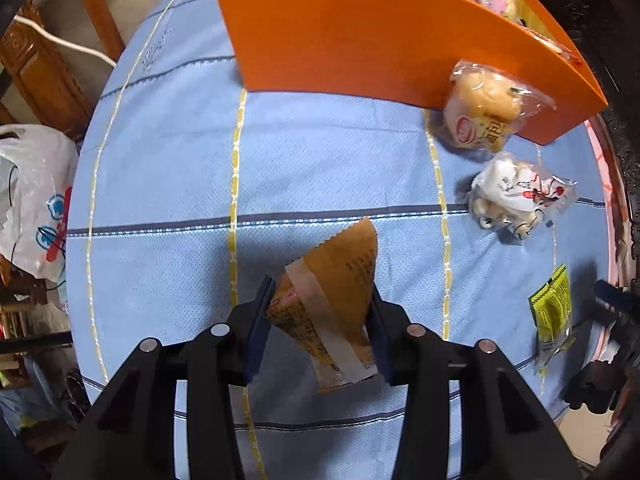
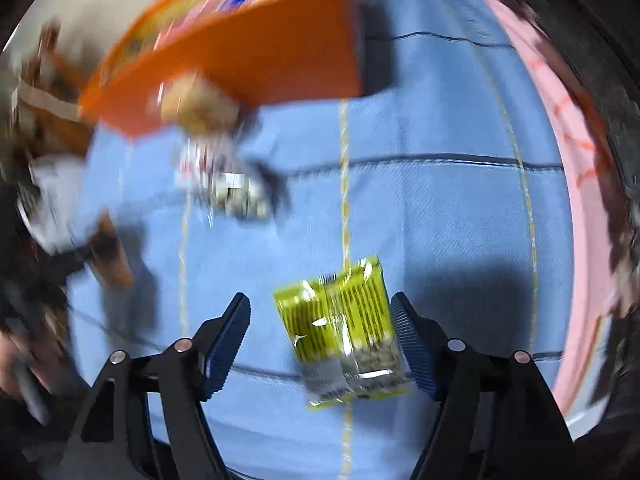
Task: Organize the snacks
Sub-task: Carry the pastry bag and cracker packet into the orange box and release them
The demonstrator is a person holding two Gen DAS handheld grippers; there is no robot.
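I have the left gripper [image 1: 320, 320] clamped on a brown paper-look snack packet with a pale tape strip [image 1: 336, 304]; its blue pads press on both sides, and the packet hangs clear above the blue checked tablecloth [image 1: 160, 184]. The right gripper [image 2: 320, 344] stands with its jaws wide apart around a yellow-green foil snack packet with black print [image 2: 344, 328]. The right-hand pad is at the packet's edge and the left-hand pad well clear of it, so I read this as no grip; whether the packet lies flat on the cloth or is partly raised I cannot tell through the blur.

The step in hand, as I judge it, is carrying the brown packet to the orange open-topped box [image 1: 360, 40] at the far edge of the table, which already holds several wrapped items. The next move calls for taking the brown packet over the box's near wall and letting go above the opening; on the right, the jaws need to close squarely on the yellow-green packet first.

Two snacks wait outside the box: a clear-wrapped round bun [image 1: 484, 108] touching the box's near wall, and a clear bag with white and red print [image 1: 516, 196] just beside it, toward the right edge.

The box's contents are cut off at the top of the left view. The right view is badly smeared on its left half.
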